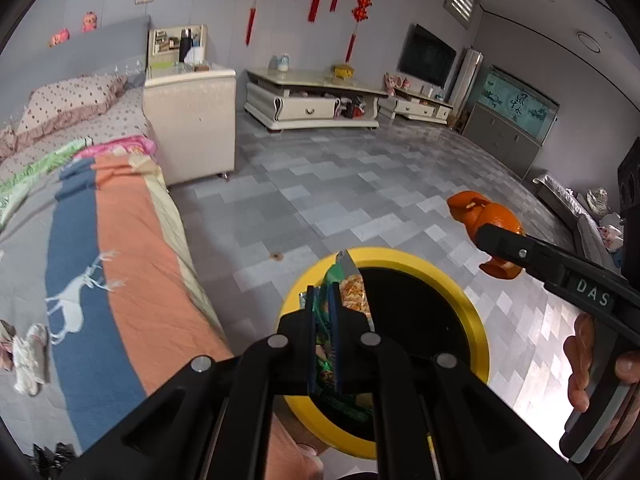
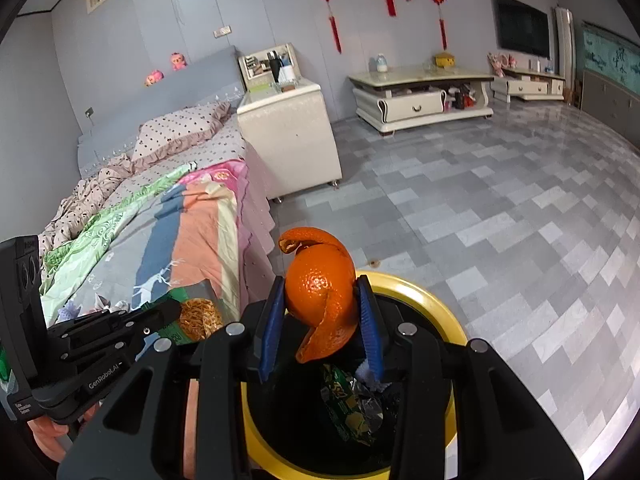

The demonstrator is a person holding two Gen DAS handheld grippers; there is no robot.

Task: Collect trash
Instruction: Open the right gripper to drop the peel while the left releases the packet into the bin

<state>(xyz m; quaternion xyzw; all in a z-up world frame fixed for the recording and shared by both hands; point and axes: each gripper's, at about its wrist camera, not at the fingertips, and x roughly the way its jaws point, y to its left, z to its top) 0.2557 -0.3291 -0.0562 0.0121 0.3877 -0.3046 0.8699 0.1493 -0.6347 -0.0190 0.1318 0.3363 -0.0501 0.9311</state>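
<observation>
Orange peel (image 2: 322, 300) clamped in right gripper (image 2: 320, 320) above bin (image 2: 416, 292) | left gripper (image 1: 323, 312) pinches snack wrapper (image 1: 354, 294) | release both centred over opening.

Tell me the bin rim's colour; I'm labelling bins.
Yellow rim, clearest in left wrist view.

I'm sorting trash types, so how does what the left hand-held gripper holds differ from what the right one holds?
The left hand-held gripper pinches a flat green printed snack wrapper, thin foil with a food picture; the right hand-held gripper clamps curled orange peel, rounded, plain and organic. The wrapper stands edge-on; the peel bulges between the fingers. Both hang above the yellow-rimmed black bin.
</observation>
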